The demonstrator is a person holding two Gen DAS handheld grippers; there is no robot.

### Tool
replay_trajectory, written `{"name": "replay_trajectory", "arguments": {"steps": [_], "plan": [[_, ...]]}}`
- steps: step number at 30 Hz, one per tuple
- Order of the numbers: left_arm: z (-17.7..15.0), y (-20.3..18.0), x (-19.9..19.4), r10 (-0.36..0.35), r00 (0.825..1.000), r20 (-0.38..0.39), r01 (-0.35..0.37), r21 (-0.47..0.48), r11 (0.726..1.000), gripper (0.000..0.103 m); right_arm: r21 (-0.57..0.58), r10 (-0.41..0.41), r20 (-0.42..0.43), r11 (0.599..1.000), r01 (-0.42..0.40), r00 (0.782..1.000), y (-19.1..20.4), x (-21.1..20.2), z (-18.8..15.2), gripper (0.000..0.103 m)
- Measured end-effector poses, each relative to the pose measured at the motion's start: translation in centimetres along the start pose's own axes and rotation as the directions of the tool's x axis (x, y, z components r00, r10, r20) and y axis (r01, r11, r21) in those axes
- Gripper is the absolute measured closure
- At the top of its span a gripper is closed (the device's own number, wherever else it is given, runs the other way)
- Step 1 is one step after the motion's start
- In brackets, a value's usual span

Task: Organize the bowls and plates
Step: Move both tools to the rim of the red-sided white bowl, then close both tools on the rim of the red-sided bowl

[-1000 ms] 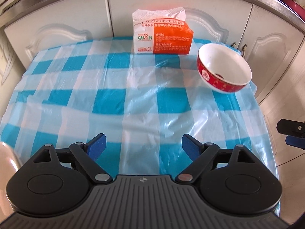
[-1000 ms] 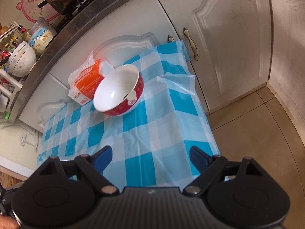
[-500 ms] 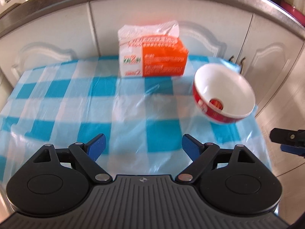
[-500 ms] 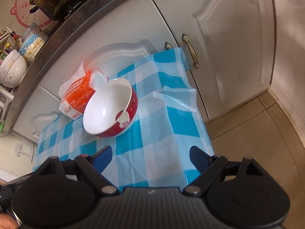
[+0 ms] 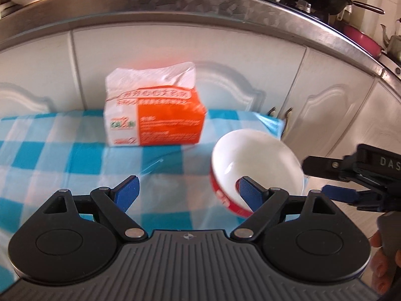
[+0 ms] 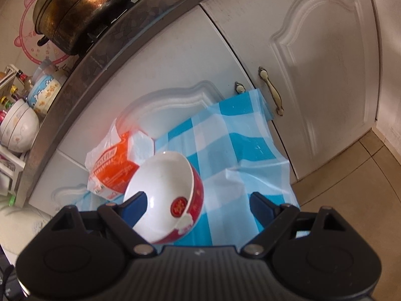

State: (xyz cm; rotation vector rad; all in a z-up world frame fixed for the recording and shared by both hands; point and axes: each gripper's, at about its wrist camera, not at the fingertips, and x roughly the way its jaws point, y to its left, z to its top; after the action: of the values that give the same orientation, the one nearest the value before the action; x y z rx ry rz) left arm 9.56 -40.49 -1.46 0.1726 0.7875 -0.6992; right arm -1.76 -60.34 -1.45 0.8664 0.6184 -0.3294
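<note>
A red bowl with a white inside [image 5: 253,165] sits near the right edge of the blue-and-white checked table [image 5: 75,155]. My left gripper [image 5: 188,190] is open; its right finger overlaps the bowl's near rim in this view. My right gripper [image 6: 198,205] is open, and the bowl [image 6: 165,188] lies between its fingers, close to the left one. The right gripper also shows in the left wrist view [image 5: 333,178], at the bowl's right side.
An orange-and-white tissue pack [image 5: 155,118] stands behind the bowl, against white cabinet doors [image 6: 313,62]. A steel counter edge [image 5: 200,22] runs above with a dark pot [image 6: 80,7] and several bowls [image 6: 20,125]. Tiled floor [image 6: 351,188] lies right of the table.
Both grippers have moved closer to the bowl. The bowl now sits between the right gripper's fingers, and the right gripper has come in beside it in the left wrist view.
</note>
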Motion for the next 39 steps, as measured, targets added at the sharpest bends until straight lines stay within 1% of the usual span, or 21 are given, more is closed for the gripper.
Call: {"name": "replay_trajectory", "arguments": {"steps": [3,6,9,11,13,14,16,17,19,20,21,22,23,25,26,28,30,32,35,39], "plan": [[0.2,-0.6,1.4,-0.021,1.000,-0.007,0.021,0.000,1.000,0.000,0.012,0.005,0.010,1.000,-0.005,1.000,0.0,0.8,0.1,0.014],[0.3,-1.1,2.6,-0.037,0.999,-0.013,0.037,0.000,0.999,0.000,0.026,0.032,0.006,0.999,-0.032,0.999,-0.1,1.7,0.0,0.015],[0.2,-1.6,3.5,-0.043,0.999,-0.008,0.043,0.000,0.999,0.000,0.015,0.046,0.000,0.999,-0.046,0.999,0.1,2.5,-0.1,0.021],[0.1,-1.9,4.2,-0.041,0.999,-0.017,0.041,0.004,0.999,0.004,0.018,0.051,-0.001,0.999,-0.051,0.999,0.0,2.9,-0.2,0.028],[-0.1,-1.9,4.7,-0.042,0.999,-0.020,0.042,-0.003,0.999,0.010,0.030,0.058,-0.006,0.998,-0.058,0.998,-0.2,3.3,-0.2,0.033],[-0.2,-1.9,4.9,-0.040,0.999,-0.022,0.040,-0.008,0.999,0.012,0.035,0.060,-0.006,0.998,-0.060,0.998,-0.3,3.4,-0.3,0.036],[-0.3,-1.7,5.3,-0.033,0.999,-0.021,0.032,-0.015,0.999,0.023,0.045,0.070,-0.007,0.997,-0.069,0.998,-0.5,3.7,-0.4,0.042],[-0.3,-1.7,5.5,-0.028,0.999,-0.021,0.028,-0.017,0.999,0.027,0.049,0.073,-0.009,0.996,-0.073,0.997,-0.6,3.9,-0.5,0.044],[-0.3,-1.5,5.8,-0.035,0.999,-0.026,0.034,-0.019,0.999,0.039,0.045,0.066,-0.012,0.997,-0.065,0.998,-0.6,4.1,-0.5,0.047],[-0.3,-1.5,5.9,-0.038,0.999,-0.027,0.038,-0.015,0.999,0.042,0.039,0.063,-0.009,0.997,-0.063,0.998,-0.6,4.2,-0.6,0.049],[-0.4,-1.4,6.0,-0.034,0.999,-0.026,0.034,-0.010,0.999,0.051,0.031,0.058,-0.004,0.998,-0.058,0.998,-0.5,4.1,-0.6,0.050],[-0.4,-1.5,6.4,-0.027,0.999,-0.028,0.026,-0.006,1.000,0.060,0.022,0.049,-0.002,0.999,-0.048,0.999,-0.4,4.1,-0.7,0.054],[-0.5,-1.5,6.6,-0.028,0.999,-0.031,0.028,-0.006,1.000,0.061,0.009,0.034,0.000,0.999,-0.034,0.999,-0.3,4.1,-0.7,0.060],[-0.5,-1.5,6.6,-0.041,0.999,-0.026,0.041,-0.009,0.999,0.067,-0.014,0.011,0.004,1.000,-0.011,1.000,-0.2,4.2,-0.7,0.068],[-0.5,-1.5,6.6,-0.042,0.999,-0.025,0.042,-0.004,0.999,0.069,-0.021,0.008,0.004,1.000,-0.008,1.000,-0.1,4.2,-0.7,0.069],[-0.7,-1.7,6.5,-0.045,0.999,-0.019,0.046,0.004,0.999,0.081,-0.028,0.001,0.003,1.000,-0.001,1.000,0.0,4.2,-0.7,0.072],[-1.0,-2.1,6.6,-0.047,0.999,-0.012,0.047,0.004,0.999,0.087,-0.032,0.010,0.000,0.999,-0.010,1.000,0.1,4.4,-0.8,0.077],[-1.2,-2.5,6.5,-0.037,0.999,-0.003,0.037,0.000,0.999,0.088,-0.037,0.018,-0.001,0.999,-0.018,1.000,0.3,4.5,-0.9,0.083],[-1.3,-2.2,6.7,-0.037,0.999,-0.002,0.037,-0.026,0.999,0.089,-0.062,0.011,0.007,0.998,-0.010,1.000,0.8,4.4,-1.1,0.084],[-1.6,-1.6,5.5,-0.031,1.000,0.001,0.032,-0.044,0.999,0.091,-0.023,0.042,-0.008,0.999,-0.042,0.999,0.7,4.3,-1.7,0.085]]}}
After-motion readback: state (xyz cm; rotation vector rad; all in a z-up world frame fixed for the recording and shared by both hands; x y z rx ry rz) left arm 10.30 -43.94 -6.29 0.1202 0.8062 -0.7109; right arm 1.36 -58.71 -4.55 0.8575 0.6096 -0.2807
